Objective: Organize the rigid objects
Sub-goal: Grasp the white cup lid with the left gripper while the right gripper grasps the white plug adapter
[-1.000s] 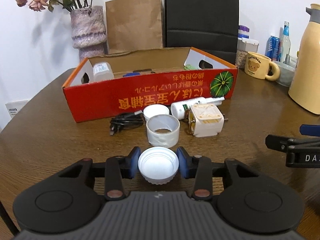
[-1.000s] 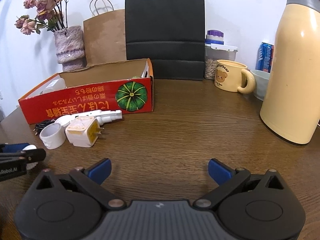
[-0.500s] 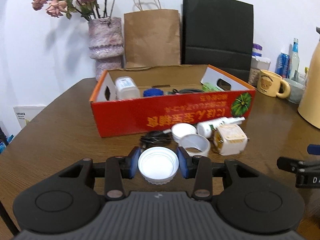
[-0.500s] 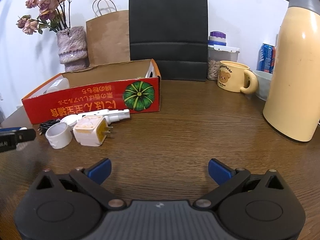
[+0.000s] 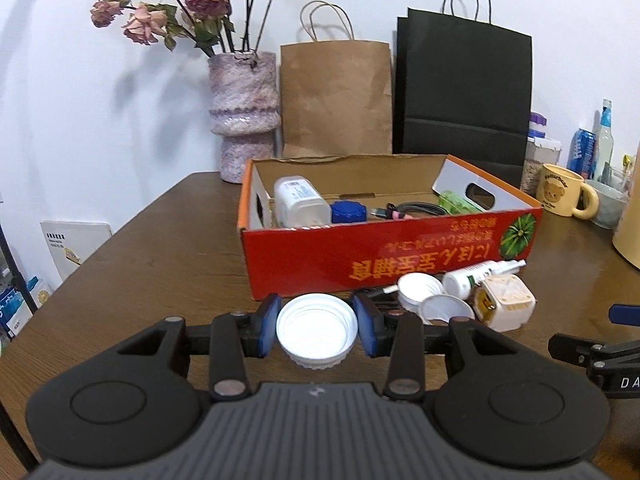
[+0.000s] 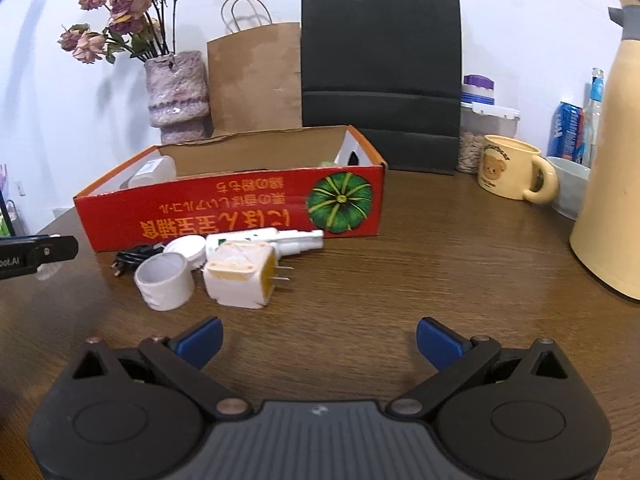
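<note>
My left gripper (image 5: 317,330) is shut on a white plastic lid (image 5: 317,331), held above the table in front of the red cardboard box (image 5: 384,262). The box holds a white bottle (image 5: 298,202), a blue cap (image 5: 348,212), a cable and a green item. On the table by the box lie a white tape roll (image 6: 164,280), a white plug adapter (image 6: 240,274), a white spray bottle (image 6: 264,238), another white lid (image 6: 186,248) and a black cable (image 6: 134,256). My right gripper (image 6: 319,340) is open and empty, low over the table, right of these.
A vase of dried flowers (image 5: 242,116), a brown paper bag (image 5: 336,96) and a black paper bag (image 5: 464,92) stand behind the box. A yellow bear mug (image 6: 506,174), a bowl, cans and a cream thermos jug (image 6: 612,176) stand at the right.
My left gripper has lifted the white lid and moved left and up, so the box's inside now shows. My right gripper has moved forward a little toward the items.
</note>
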